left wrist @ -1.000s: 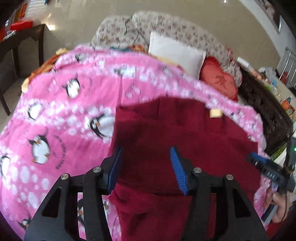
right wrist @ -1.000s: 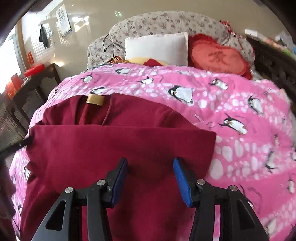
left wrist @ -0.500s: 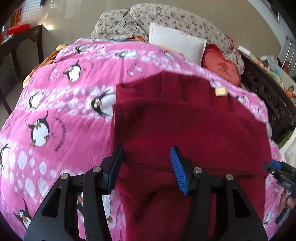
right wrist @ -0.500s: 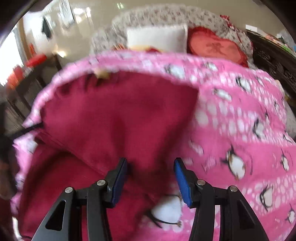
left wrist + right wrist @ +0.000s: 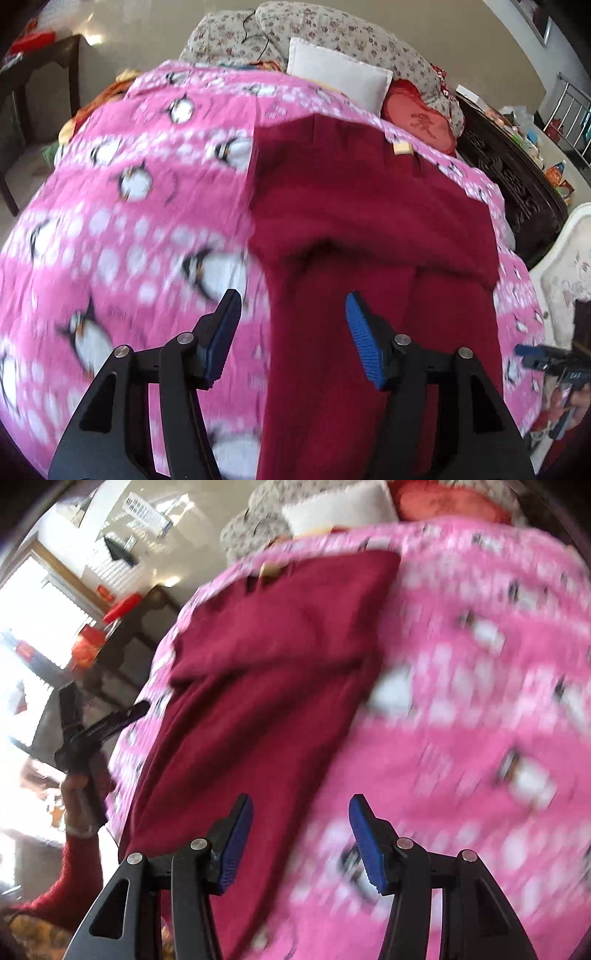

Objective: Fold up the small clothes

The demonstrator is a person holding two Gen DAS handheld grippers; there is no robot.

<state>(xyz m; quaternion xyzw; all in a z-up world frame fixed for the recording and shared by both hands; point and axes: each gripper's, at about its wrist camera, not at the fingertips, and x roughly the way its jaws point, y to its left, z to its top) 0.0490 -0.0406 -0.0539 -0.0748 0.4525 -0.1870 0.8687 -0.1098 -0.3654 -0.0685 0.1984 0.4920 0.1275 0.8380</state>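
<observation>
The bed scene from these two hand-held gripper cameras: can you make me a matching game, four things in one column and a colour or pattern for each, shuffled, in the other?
Things:
1. garment
2. blanket
3. square pillow
4. gripper pads

Colours or patterns:
A. plain white
B. blue
C. dark red
D. pink with penguins

Right pairs: 1-C, 2-D, 3-A, 4-B.
</observation>
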